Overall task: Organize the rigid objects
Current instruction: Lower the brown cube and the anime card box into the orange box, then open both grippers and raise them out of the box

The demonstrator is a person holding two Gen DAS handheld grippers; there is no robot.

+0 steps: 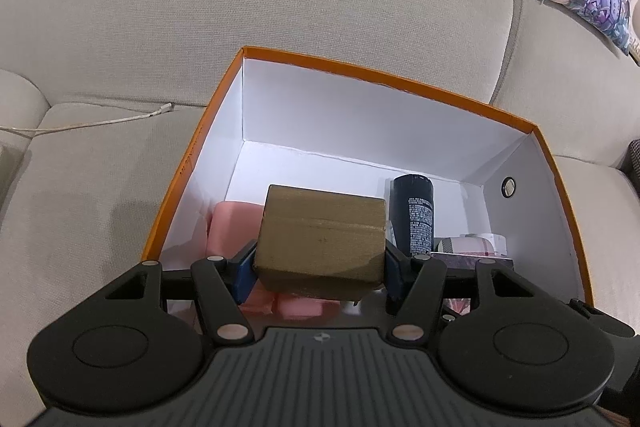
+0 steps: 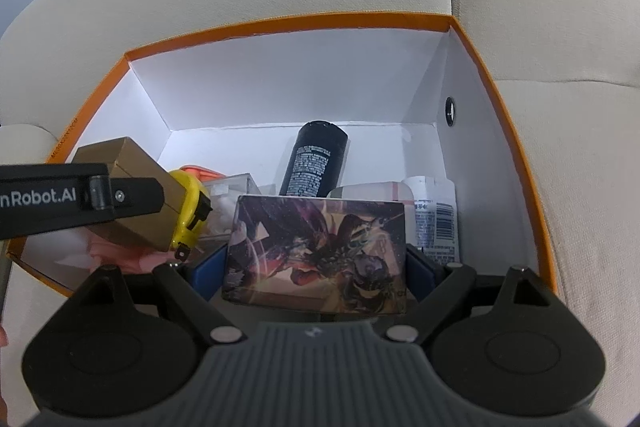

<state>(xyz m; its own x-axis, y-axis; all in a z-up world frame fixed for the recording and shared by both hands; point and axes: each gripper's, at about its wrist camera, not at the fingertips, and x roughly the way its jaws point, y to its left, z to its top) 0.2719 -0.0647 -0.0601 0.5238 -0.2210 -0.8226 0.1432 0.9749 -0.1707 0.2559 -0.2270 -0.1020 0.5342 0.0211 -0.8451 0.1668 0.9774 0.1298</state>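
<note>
Claws number two: left claw [image 1: 320, 269] clamps one brown box [image 1: 320, 239], right claw [image 2: 318, 273] one picture box [image 2: 320, 251].

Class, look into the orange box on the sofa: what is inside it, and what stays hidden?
Inside the orange box: a black can, a yellow tape measure, pink blocks and a barcoded packet. The held brown box and picture box cover what lies below.
</note>
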